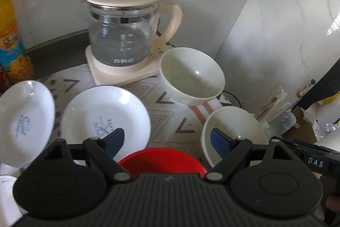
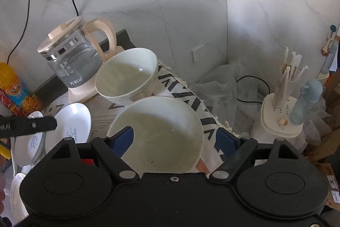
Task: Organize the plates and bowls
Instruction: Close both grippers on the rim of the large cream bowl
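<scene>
While both grippers are hovering w/ fingers apart, empty: left gripper [image 1: 167, 139] above red bowl [image 1: 162, 160], right gripper [image 2: 175, 139] over cream bowl [image 2: 157, 133]; plates [image 1: 106, 118] lying just in front of kettle [image 1: 123, 29], prob. waiting for stacking.

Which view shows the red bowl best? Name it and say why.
The left wrist view: the red bowl lies between the open left claw's fingers, rim and inside visible. The right wrist view shows only a red sliver behind the right claw's linkage.
</scene>
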The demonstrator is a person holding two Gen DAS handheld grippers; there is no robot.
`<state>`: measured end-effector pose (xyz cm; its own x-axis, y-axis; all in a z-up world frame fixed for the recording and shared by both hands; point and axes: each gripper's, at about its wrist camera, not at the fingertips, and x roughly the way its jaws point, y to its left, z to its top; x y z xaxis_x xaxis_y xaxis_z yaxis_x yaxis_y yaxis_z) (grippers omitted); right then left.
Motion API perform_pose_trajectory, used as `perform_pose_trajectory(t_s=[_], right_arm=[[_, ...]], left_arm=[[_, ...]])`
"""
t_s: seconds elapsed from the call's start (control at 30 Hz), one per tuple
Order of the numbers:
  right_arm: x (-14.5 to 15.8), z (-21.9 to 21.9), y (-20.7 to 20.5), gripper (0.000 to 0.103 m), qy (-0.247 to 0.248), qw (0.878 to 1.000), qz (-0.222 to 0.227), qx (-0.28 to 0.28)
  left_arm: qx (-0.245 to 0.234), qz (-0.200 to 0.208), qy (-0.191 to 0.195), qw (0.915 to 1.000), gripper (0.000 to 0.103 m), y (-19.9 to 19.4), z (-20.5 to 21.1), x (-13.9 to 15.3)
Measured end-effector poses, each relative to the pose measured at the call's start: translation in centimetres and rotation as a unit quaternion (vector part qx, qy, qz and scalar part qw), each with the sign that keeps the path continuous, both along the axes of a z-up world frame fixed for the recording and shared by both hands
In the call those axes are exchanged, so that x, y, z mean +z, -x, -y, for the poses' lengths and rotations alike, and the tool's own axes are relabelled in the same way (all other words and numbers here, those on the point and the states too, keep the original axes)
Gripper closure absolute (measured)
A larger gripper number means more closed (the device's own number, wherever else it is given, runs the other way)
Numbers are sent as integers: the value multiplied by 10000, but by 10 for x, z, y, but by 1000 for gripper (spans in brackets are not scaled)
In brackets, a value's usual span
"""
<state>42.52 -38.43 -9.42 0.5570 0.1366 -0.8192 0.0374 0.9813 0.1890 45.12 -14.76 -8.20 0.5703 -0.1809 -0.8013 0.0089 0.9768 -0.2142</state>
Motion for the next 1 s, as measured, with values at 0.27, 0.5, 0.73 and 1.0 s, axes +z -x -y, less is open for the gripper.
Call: perform_pose_trajectory(t_s=[0.27,0.5,0.73,1.0], right_arm=[[-23,11,-17,33,-70,9996,-257,72],[-45,11,-30,52,-57,9987,-486,175],[-69,19,-35,66,-90,9961,-872,67],[-80,19,-37,75,-29,9918,-1270,123]], left_arm=[[-178,-104,145,9997,22,-30,24,-12],[-425,-272,279,9983,36,-50,39,-33],[-686,-689,424,9944,52,-66,58,-61],[-688,-1226,431,9891,70,-81,68,-90]])
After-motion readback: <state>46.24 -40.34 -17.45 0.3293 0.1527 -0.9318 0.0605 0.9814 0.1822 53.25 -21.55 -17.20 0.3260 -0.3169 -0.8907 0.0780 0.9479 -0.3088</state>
